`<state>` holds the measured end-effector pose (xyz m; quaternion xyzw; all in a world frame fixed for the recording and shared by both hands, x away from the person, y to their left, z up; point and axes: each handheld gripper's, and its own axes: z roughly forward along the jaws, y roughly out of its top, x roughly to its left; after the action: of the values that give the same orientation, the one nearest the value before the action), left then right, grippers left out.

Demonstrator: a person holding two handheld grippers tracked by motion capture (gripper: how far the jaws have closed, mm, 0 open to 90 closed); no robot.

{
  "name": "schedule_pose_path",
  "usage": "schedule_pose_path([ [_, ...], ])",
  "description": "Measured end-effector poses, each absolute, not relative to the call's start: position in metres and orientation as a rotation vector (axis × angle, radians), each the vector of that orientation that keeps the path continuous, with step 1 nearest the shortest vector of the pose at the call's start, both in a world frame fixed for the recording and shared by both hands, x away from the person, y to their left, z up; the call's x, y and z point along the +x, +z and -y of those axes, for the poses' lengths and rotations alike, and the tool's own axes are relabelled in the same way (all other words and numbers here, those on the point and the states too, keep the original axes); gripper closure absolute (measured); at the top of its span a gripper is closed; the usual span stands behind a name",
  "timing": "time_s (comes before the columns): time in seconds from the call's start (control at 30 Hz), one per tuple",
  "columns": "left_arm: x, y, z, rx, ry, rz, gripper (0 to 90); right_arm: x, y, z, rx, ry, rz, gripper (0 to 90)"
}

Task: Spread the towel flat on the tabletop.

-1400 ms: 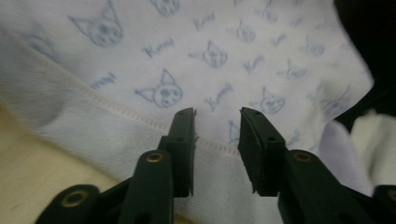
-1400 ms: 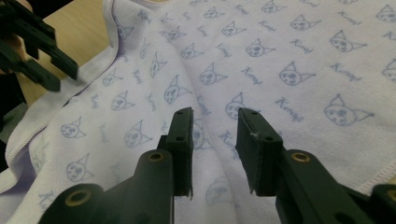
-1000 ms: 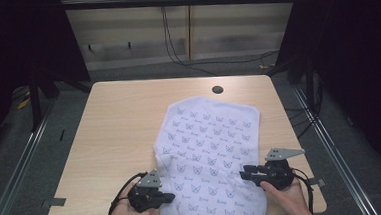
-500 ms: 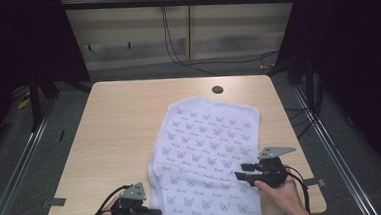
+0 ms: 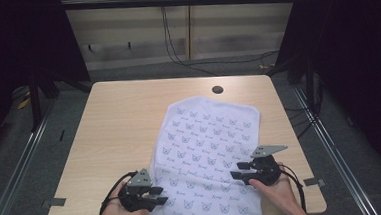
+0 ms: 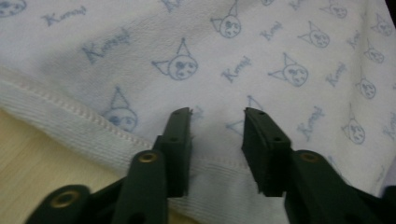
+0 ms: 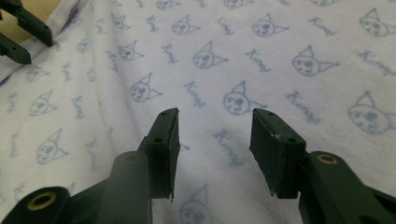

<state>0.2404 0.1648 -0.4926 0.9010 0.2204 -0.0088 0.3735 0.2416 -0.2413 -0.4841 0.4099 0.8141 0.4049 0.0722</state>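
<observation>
The white terry towel printed with pale blue cat faces and script lettering (image 5: 206, 156) lies flat on the light wooden table with rounded corners (image 5: 119, 122), running from about the table's centre down to its 6 o'clock edge, where I see the near end hang over the rim; it sits slightly skewed, its far end leaning toward 1 o'clock. In my left gripper view the towel's ribbed, stitched hem (image 6: 70, 123) crosses from 9 o'clock toward 6 o'clock, bare wood showing past it at 8 o'clock. My left gripper (image 5: 159, 195) sits at the towel's 8 o'clock edge with its tips over the hem; its jaws have just been opening, and I see them standing apart with a moderate gap above the cloth, nothing pinched between them (the fabric under them looks flat). My right gripper (image 5: 236, 171) lies on the towel's 4 o'clock side, pointing toward 9 o'clock, its jaws likewise parted at a middling width over the printed cloth and gripping nothing. In the right gripper view I can make out the left gripper's black tips at 10 o'clock by the hem. A small round dark hole (image 5: 217, 90) marks the table near 12 o'clock, just beyond the towel's far end.
</observation>
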Motion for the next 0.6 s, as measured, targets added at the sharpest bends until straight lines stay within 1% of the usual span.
schedule_pose_path([
  [0.07,0.238,-0.492,-0.17,2.331,-0.006,-0.552,82.1,0.241,-0.486,0.242,1.252,1.194,-2.448,51.7],
  [0.1,0.236,-0.493,-0.171,2.315,-0.011,-0.564,87.3,0.24,-0.487,0.242,1.253,1.163,-2.452,51.3],
  [0.13,0.236,-0.492,-0.174,2.318,-0.026,-0.563,90.0,0.24,-0.489,0.242,1.255,1.116,-2.464,51.1],
  [0.27,0.229,-0.491,-0.191,2.318,-0.032,-0.603,90.0,0.236,-0.495,0.244,1.28,1.079,-2.479,52.6],
  [0.37,0.226,-0.488,-0.204,2.311,0.003,-0.653,89.6,0.235,-0.496,0.246,1.271,1.085,-2.476,52.7],
  [0.43,0.229,-0.487,-0.212,2.334,0.083,-0.699,88.5,0.235,-0.496,0.245,1.266,1.086,-2.475,53.0],
  [0.47,0.232,-0.486,-0.217,2.334,0.079,-0.725,88.3,0.235,-0.496,0.244,1.258,1.074,-2.473,53.4],
  [0.53,0.236,-0.487,-0.227,2.341,0.144,-0.795,88.3,0.234,-0.496,0.243,1.24,1.058,-2.473,53.4],
  [0.6,0.242,-0.489,-0.241,2.278,0.089,-0.872,87.3,0.233,-0.496,0.242,1.243,1.056,-2.471,53.4],
])
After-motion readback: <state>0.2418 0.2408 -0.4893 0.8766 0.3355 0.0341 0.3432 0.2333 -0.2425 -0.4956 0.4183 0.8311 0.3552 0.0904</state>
